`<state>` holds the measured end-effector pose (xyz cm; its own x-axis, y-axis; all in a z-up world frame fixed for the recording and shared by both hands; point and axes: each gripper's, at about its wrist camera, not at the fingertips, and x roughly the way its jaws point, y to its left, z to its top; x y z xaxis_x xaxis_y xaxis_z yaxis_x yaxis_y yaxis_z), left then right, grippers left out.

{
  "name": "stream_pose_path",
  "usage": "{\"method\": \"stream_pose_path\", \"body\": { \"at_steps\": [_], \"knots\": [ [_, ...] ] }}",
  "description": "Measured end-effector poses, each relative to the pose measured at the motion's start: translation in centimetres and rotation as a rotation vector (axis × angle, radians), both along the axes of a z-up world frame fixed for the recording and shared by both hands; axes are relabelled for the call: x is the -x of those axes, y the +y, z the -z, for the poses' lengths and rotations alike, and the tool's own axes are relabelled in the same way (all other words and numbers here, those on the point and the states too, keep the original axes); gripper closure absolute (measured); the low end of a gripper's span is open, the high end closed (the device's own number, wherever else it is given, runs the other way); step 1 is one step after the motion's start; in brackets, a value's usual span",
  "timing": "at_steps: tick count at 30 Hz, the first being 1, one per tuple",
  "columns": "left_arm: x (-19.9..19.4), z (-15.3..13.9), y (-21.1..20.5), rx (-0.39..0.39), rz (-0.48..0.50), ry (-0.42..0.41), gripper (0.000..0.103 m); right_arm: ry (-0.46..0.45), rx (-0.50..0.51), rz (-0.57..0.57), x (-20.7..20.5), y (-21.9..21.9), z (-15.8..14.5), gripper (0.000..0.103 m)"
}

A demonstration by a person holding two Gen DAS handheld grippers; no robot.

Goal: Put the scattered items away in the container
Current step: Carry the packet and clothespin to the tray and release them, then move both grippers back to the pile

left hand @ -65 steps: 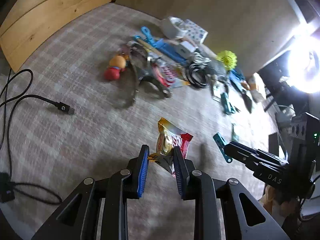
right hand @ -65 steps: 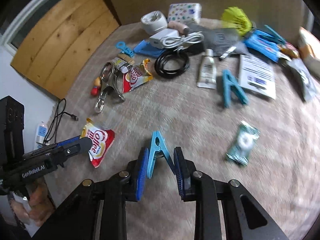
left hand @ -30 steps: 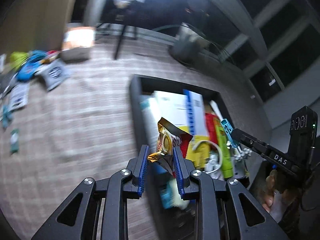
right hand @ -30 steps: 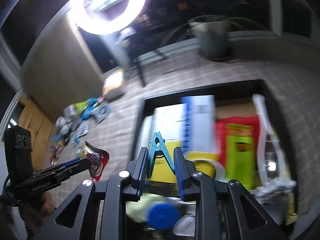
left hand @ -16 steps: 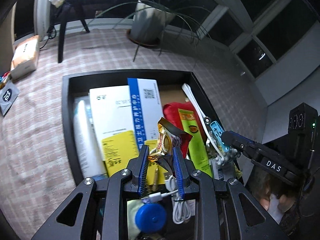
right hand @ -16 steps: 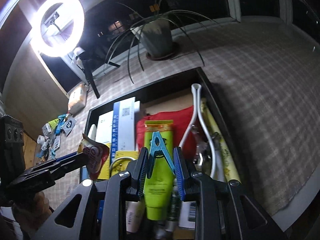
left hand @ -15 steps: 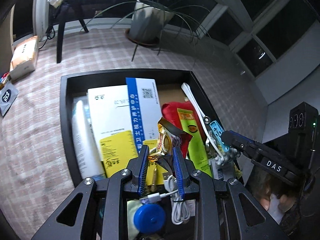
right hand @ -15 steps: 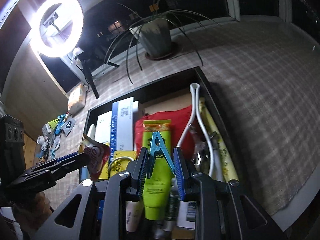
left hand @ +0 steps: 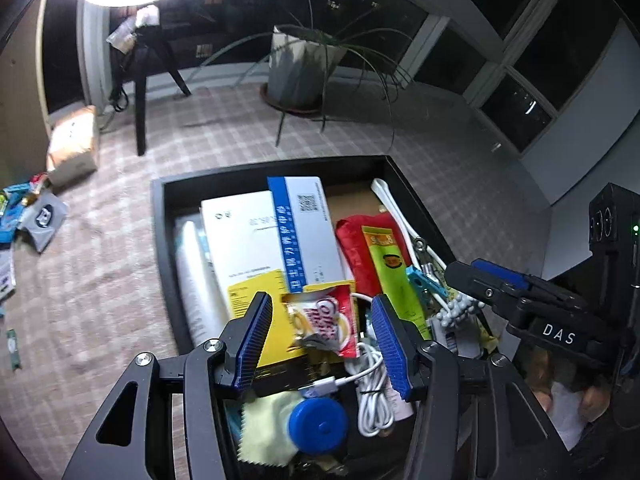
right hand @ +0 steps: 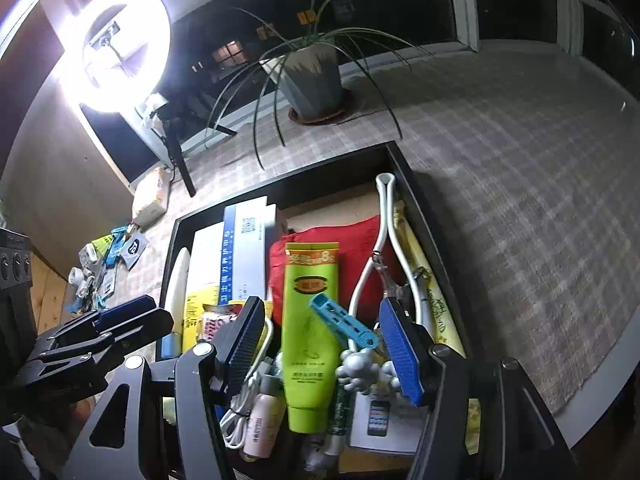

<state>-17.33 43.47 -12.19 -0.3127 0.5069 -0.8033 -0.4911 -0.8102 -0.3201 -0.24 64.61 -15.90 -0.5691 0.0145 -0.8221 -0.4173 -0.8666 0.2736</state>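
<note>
Both grippers hover over the black container [left hand: 160, 216] [right hand: 416, 184], which is full of boxes, tubes and cables. My left gripper [left hand: 322, 342] has its jaws opening; the red coffee sachet [left hand: 324, 322] lies loose between the blue pads, touching neither, on the yellow and white boxes. My right gripper [right hand: 326, 348] is opening too. The blue clothes peg [right hand: 344, 322] lies tilted between its pads, free of them, resting on the green tube [right hand: 310, 332]. The right gripper shows at the right of the left wrist view [left hand: 480, 284], the left one at the left of the right wrist view [right hand: 132, 320].
Several scattered items [right hand: 108, 256] [left hand: 28, 216] remain on the checked cloth at the left. A potted plant [left hand: 300, 68] and a ring light [right hand: 116, 40] on its stand are behind the container. The cloth's edge [right hand: 600, 384] runs close at the right.
Both grippers have opened. The sachet has dropped from the left pads and the peg from the right pads, both onto the contents of the container.
</note>
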Motion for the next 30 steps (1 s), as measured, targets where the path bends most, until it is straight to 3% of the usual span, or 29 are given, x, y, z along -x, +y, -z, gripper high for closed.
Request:
{"method": "stream_pose_path", "body": {
  "at_steps": [11,30],
  "knots": [
    [-1.1,-2.1,-5.0,0.029,-0.057,0.070,0.047,-0.004,-0.007,-0.071,1.9,-4.5,-0.5,0.044],
    [-1.2,-2.0,-19.5,0.082,-0.247,0.090,0.047,-0.023,-0.007,-0.238,7.4,-16.8,0.0,0.044]
  ]
}}
